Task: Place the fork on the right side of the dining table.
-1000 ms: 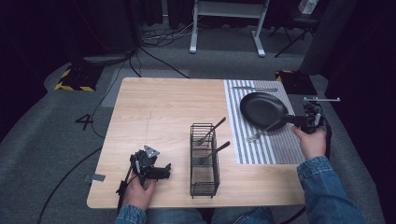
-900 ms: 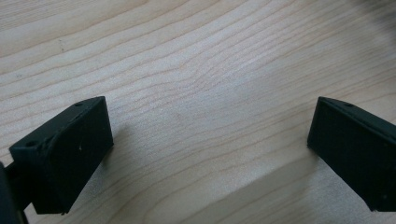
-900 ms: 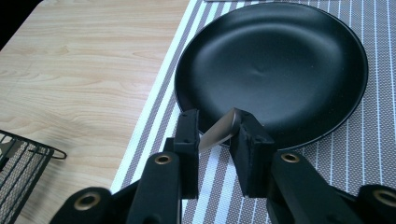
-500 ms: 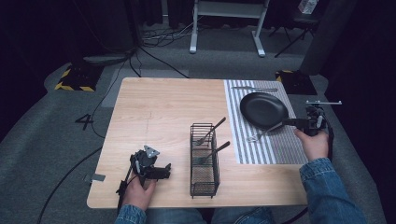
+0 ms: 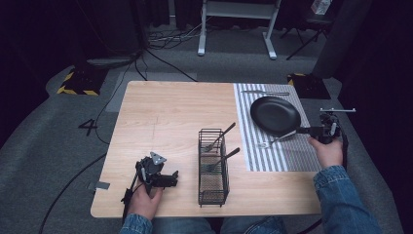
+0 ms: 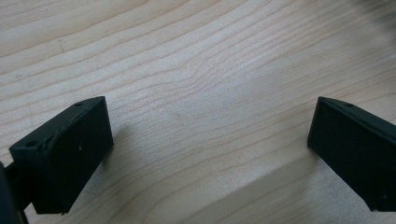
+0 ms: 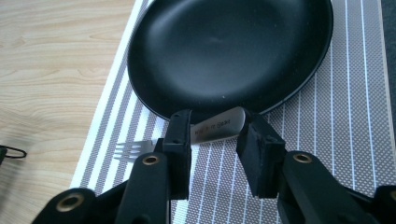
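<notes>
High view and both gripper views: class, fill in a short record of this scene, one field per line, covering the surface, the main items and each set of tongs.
surface: wooden table with a striped mat at its right side
pan: black pan on the mat
basket: black wire basket near the front edge, two dark utensils leaning out of it
fork: silver fork flat on the mat, beside the pan
left tongs: jaws wide apart over bare wood, holding nothing
right tongs: jaws apart, straddling the fork's handle, not closed on it
</notes>
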`<state>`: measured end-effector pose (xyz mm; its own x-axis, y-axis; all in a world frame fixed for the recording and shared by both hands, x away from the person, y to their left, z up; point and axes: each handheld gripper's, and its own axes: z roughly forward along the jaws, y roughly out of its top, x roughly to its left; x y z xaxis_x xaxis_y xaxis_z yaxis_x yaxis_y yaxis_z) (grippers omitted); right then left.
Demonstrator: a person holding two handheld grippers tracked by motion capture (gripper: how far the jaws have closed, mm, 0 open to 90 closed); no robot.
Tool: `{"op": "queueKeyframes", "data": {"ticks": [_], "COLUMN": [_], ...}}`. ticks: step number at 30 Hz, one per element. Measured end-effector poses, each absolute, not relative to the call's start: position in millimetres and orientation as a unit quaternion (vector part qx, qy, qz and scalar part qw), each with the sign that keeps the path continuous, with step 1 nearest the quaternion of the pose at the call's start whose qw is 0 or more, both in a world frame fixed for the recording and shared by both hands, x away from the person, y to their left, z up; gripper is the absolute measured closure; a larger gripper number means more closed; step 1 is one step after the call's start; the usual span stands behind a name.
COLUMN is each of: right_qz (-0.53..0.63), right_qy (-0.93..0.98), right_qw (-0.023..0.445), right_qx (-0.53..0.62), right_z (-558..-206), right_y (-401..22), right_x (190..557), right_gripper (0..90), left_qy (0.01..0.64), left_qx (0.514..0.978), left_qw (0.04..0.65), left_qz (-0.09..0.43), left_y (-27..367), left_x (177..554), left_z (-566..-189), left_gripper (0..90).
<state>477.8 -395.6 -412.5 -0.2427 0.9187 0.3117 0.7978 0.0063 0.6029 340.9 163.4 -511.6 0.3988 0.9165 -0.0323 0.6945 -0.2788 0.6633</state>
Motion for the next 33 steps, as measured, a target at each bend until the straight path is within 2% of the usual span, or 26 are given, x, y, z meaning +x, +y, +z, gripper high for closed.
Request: {"op": "queueKeyframes", "data": {"ticks": [33], "right_qz": [0.329], "right_qy": [0.693], "right_qw": [0.057], "right_qx": [0.639], "right_z": [-444], "right_y": [-409], "right_x": [483], "right_gripper": [60.2], "left_qy": [0.517], "left_qx": [0.779], "left_qw": [0.305], "left_qz": [0.182], "left_y": [163], "left_x": [341], "left_z": [-512], "left_gripper": [0.2]}}
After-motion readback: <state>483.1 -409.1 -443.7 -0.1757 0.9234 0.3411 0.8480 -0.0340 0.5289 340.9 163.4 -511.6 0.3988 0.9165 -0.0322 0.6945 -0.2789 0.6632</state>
